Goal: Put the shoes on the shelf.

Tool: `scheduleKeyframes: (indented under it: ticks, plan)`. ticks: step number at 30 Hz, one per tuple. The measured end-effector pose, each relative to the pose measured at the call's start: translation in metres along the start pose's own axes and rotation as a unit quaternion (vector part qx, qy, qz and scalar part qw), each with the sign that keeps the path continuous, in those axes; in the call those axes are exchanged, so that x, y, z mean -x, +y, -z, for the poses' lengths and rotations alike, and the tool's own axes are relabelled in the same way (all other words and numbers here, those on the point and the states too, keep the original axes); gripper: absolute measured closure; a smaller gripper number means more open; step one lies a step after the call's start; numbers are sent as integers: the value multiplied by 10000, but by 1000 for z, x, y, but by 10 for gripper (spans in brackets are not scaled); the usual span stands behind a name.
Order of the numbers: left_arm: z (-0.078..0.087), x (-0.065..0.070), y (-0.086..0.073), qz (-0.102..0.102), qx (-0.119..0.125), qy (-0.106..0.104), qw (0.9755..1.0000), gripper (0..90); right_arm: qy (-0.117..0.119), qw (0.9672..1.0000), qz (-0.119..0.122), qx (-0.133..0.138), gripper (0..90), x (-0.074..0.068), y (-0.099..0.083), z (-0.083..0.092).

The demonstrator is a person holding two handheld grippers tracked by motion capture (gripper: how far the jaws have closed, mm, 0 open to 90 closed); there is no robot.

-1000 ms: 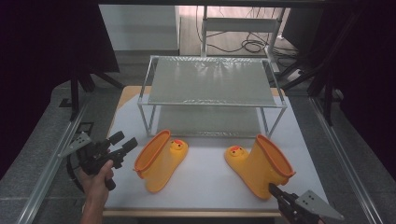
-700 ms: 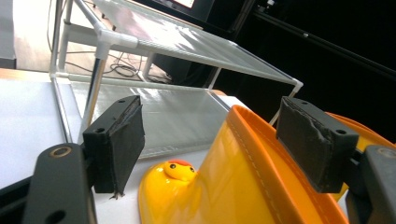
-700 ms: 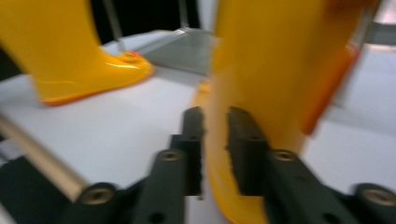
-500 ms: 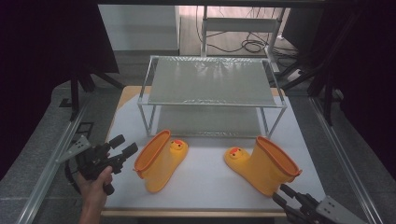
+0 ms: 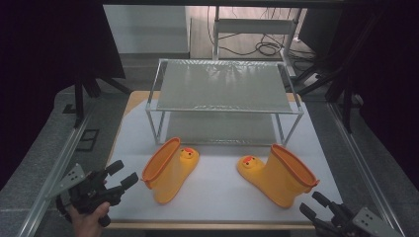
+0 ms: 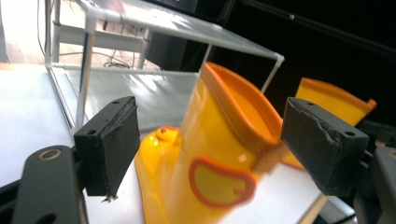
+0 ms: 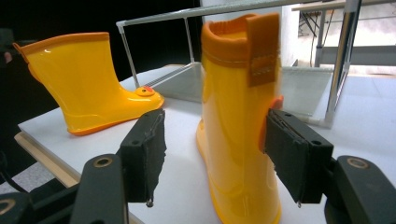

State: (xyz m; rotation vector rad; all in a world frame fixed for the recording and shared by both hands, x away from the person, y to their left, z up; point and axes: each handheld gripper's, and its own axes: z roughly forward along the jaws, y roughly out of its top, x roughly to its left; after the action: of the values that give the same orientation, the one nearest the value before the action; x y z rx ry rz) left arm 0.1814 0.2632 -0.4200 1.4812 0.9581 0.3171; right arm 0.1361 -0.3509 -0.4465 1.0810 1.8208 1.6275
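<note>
Now right gripper (image 5: 313, 206) (jaws just opening) faces right boot (image 5: 279, 173).

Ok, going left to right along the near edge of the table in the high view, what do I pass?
Left gripper → left boot → right boot → right gripper.

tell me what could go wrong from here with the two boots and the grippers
The left gripper, open, nears the left boot; coming in at the cuff, it could tip the boot. The right gripper, whose jaws have just been opening, has the right boot ahead, untouched; a push could slide it. Either boot could bump the wire shelf.
</note>
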Motion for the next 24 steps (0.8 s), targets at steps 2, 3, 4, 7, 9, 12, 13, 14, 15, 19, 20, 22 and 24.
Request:
scheduleKeyframes:
  ticks: [2, 3, 4, 7, 9, 12, 13, 14, 15, 19, 20, 22, 24]
  plan:
    - [-1, 4, -5, -74, -119, -3, 9999, 191, -16, 10000, -12, -24, 370, 3, 0, -1]
    - [-2, 6, -7, -111, -169, 3, 9998, 192, -21, 10000, -17, -48, 369, 4, 0, -2]
    - [-3, 7, -9, -136, -224, 1, 9997, 193, -32, 10000, -31, -56, 368, 5, 0, -3]
    - [-9, 9, -15, -143, -326, -43, 9994, 192, -28, 9999, -87, -73, 361, 8, 1, -7]
    - [-13, 10, -19, -142, -362, -63, 9992, 191, -22, 9999, -93, -73, 351, 9, 1, -9]
    - [-21, 15, -25, -237, -476, -4, 9986, 186, -36, 9999, -111, -107, 330, 8, 1, -12]
    - [-24, 17, -26, -263, -482, 35, 9985, 188, -34, 9999, -89, -126, 318, 8, 1, -14]
    - [-27, 18, -28, -268, -480, 36, 9985, 190, -58, 9998, -107, -136, 310, 8, 0, -16]
    - [-31, 19, -29, -269, -482, 44, 9985, 191, -53, 9998, -120, -146, 308, 8, 0, -17]
    - [-45, 22, -35, -356, -506, 233, 9978, 211, -89, 9997, -117, -200, 289, 9, -1, -24]
    - [-48, 22, -36, -369, -511, 288, 9976, 219, -110, 9997, -117, -207, 285, 10, -2, -26]
    - [-55, 22, -39, -375, -535, 351, 9972, 222, -139, 9996, -128, -223, 285, 11, -2, -30]
    - [-61, 22, -42, -396, -521, 459, 9968, 228, -161, 9995, -133, -246, 284, 12, -2, -36]
